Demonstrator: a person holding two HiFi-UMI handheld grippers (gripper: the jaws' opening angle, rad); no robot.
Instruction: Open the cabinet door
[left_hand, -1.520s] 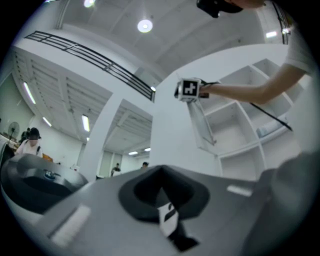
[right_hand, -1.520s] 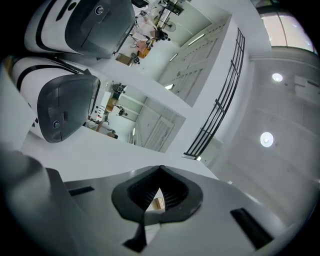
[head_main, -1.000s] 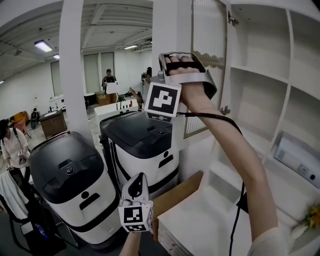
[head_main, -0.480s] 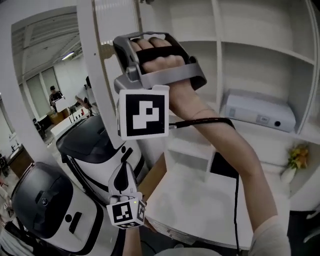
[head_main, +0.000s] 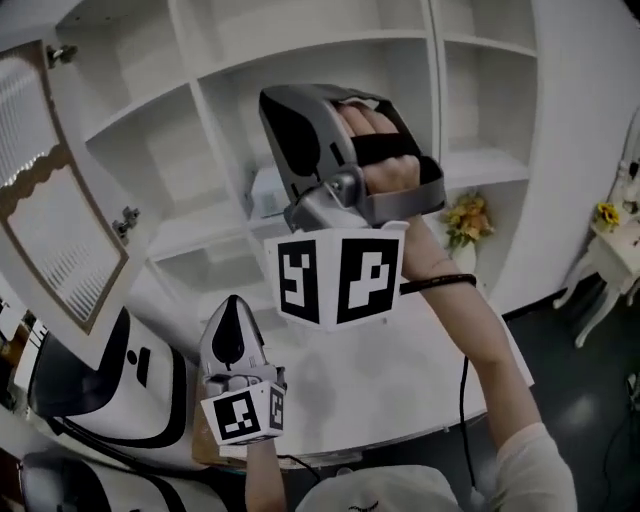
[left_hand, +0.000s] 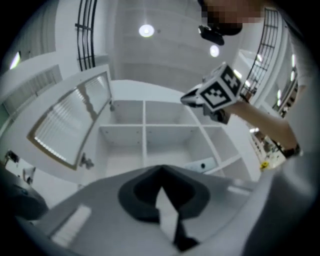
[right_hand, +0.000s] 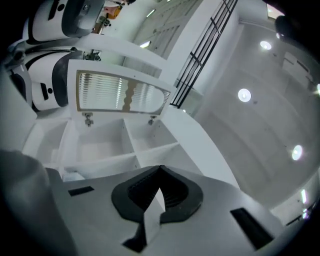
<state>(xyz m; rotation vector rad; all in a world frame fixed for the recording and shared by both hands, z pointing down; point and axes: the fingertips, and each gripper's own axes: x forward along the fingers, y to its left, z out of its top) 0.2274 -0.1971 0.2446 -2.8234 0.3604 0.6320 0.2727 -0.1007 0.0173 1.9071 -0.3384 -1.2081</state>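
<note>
A white box (head_main: 262, 192) on a shelf is largely hidden behind the right claw (head_main: 285, 110), and the white machines (head_main: 110, 385) at 7 o'clock are cut off by the frame edge. The cabinet door (head_main: 62, 228) is seen swung open at 9 o'clock from the right claw, well apart from it; in the right gripper view it lies at 11 o'clock beyond the closed tips (nothing is held between them). The left claw (head_main: 224, 310), at 7 o'clock from the right one above the worktop (head_main: 400, 385), is likewise closed and empty. One door, two hinges (right_hand: 89, 120), two claws and two flower bunches (head_main: 466, 214) are counted.
</note>
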